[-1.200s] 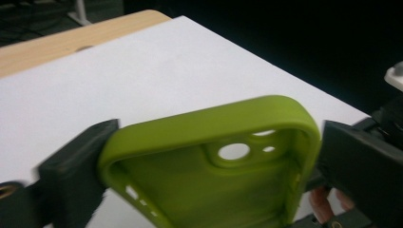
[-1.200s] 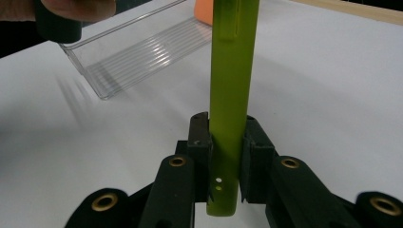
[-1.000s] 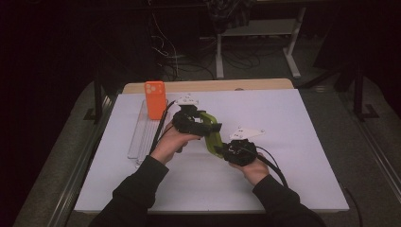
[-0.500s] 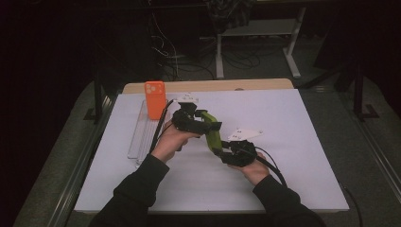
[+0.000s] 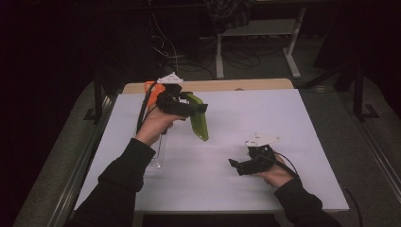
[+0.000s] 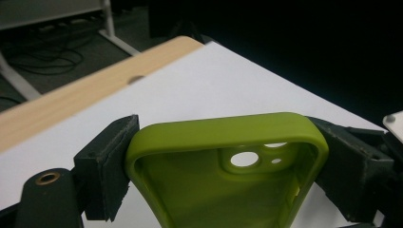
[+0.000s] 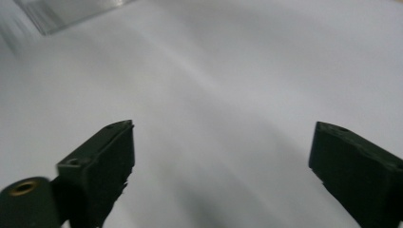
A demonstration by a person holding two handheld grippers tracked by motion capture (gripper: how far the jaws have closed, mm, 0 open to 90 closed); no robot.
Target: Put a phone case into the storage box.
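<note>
From the high view, a white table (image 5: pixel 265 123) with a pale wooden strip along its far edge stood in a dark room, and beyond it lay a grey floor with loose cables and the white legs of another stand. The left gripper (image 5: pixel 201 109) was raised over the far-left part of the table, clamped on a green phone case (image 5: pixel 199 122) that hung down and slightly toward the person, clear of the surface. Just behind that hand an orange object (image 5: pixel 150 86) showed at the table's far-left corner, and a clear plastic tray (image 5: pixel 158 158) lay on the white surface under the left forearm. The right gripper (image 5: pixel 235 167) sat low over the near-right part of the table, well apart from the case, holding nothing. In the left gripper view, the two black jaws pressed against the outer sides of the green phone case (image 6: pixel 228 161) — its hollow inside faced the camera, with the camera cut-out visible — and past it ran the white tabletop, the wooden edge and the cabled floor. In the right gripper view, the jaws stood wide apart over the bare white surface — blurred — with a clear plastic edge (image 7: pixel 71 12) at the upper left.
</note>
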